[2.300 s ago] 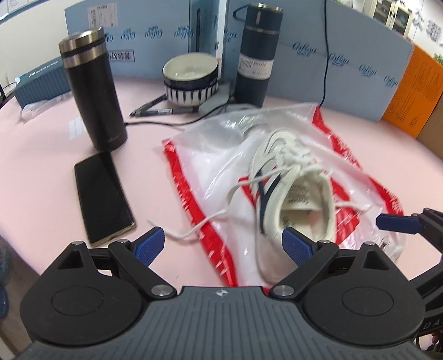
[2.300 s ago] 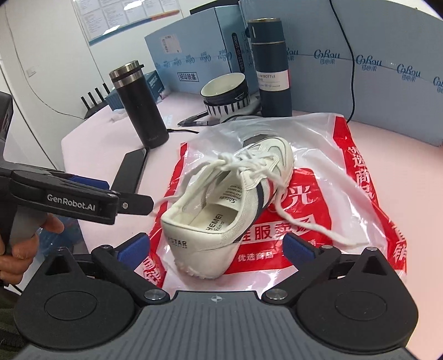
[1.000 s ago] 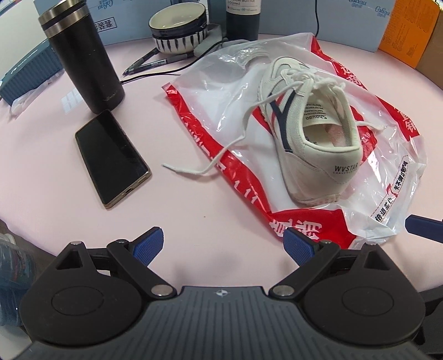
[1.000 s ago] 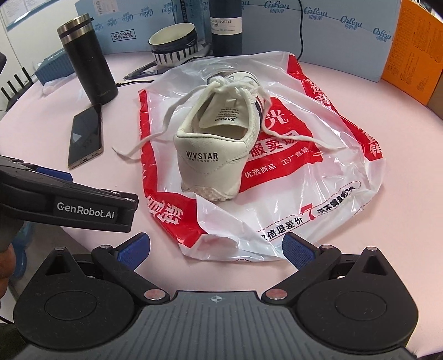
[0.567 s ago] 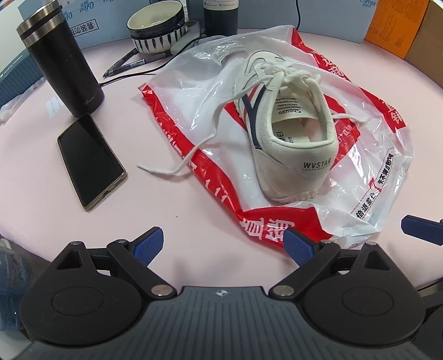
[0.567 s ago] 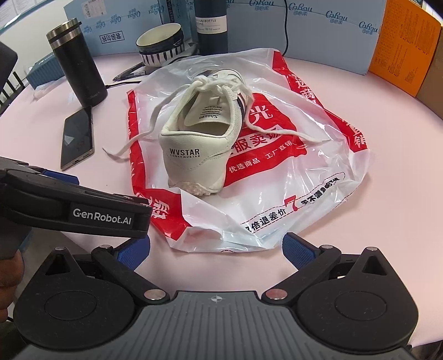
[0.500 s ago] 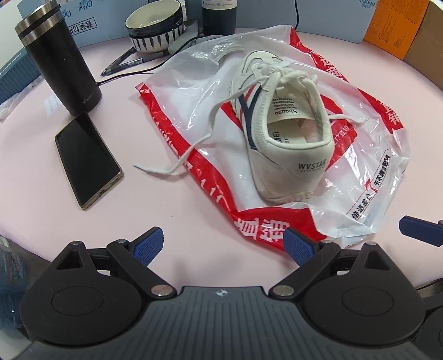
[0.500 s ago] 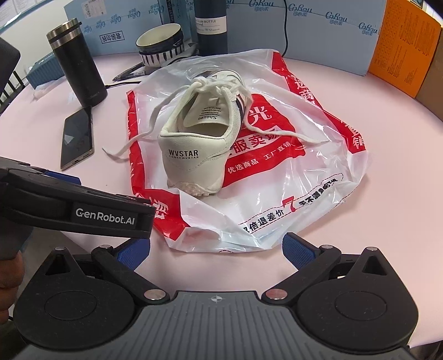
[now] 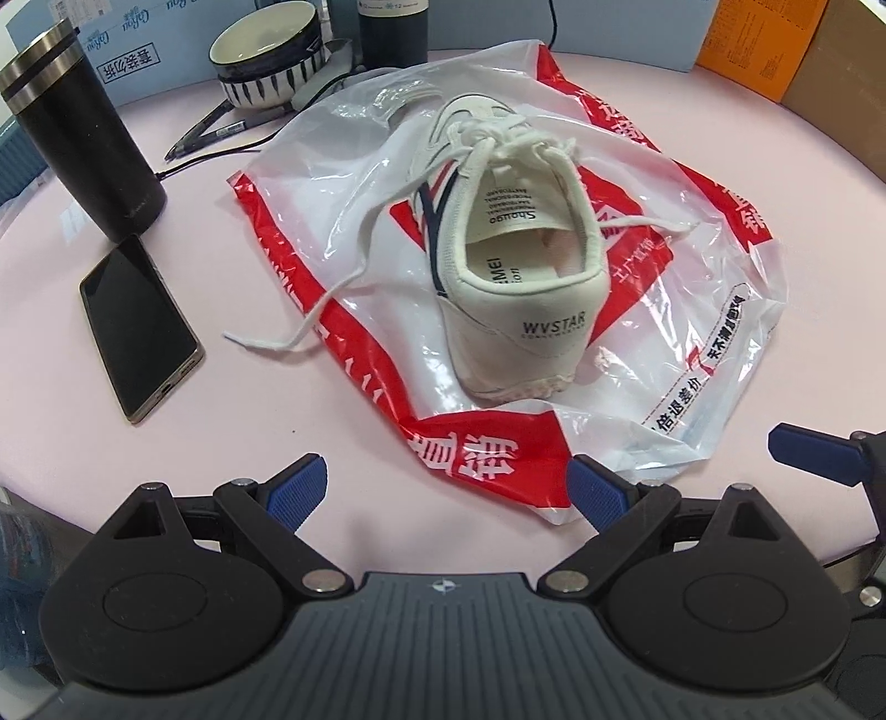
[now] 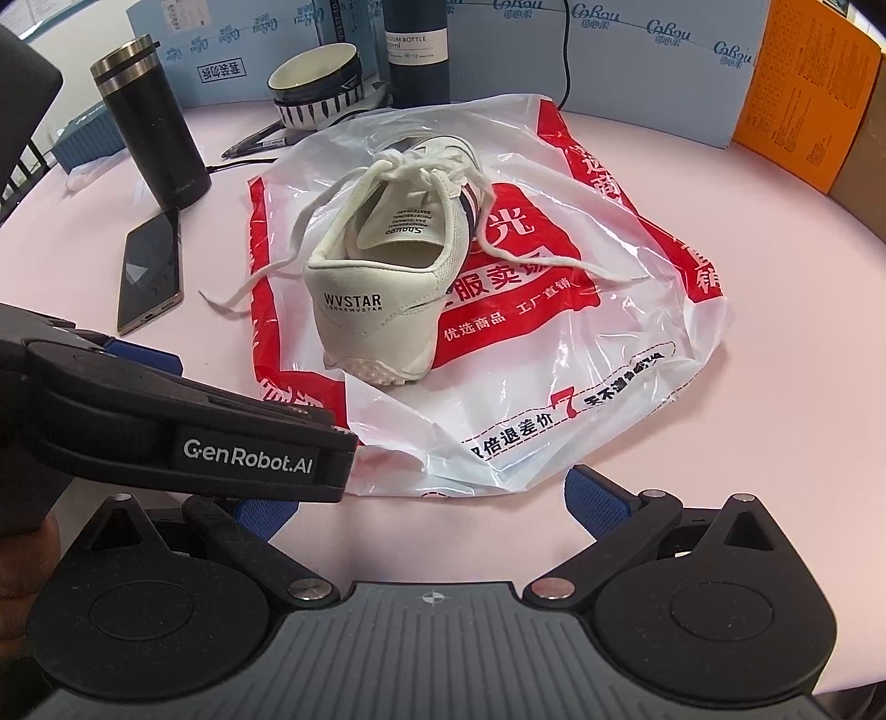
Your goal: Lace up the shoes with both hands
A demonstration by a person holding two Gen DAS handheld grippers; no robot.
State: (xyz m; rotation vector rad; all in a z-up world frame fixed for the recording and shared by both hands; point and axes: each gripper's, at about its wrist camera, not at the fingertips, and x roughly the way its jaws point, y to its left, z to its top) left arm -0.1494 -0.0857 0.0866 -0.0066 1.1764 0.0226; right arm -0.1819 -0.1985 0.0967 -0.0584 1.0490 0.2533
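Hand-held grippers [image 9: 446, 490] agape over pink table [image 9: 775, 183].

office desk | blue partition panels [image 10: 637, 50] | thermos [image 9: 83, 138] | phone [image 9: 138, 327]

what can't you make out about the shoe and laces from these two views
- Shoe toe and lower eyelets: both wrist views look from the heel, so the tongue and lace knot hide them.
- Far side of the shoe's sole: hidden by the shoe itself, resting on the plastic bag.
- Right gripper: its left pad is partly covered by the left gripper body in the right wrist view.
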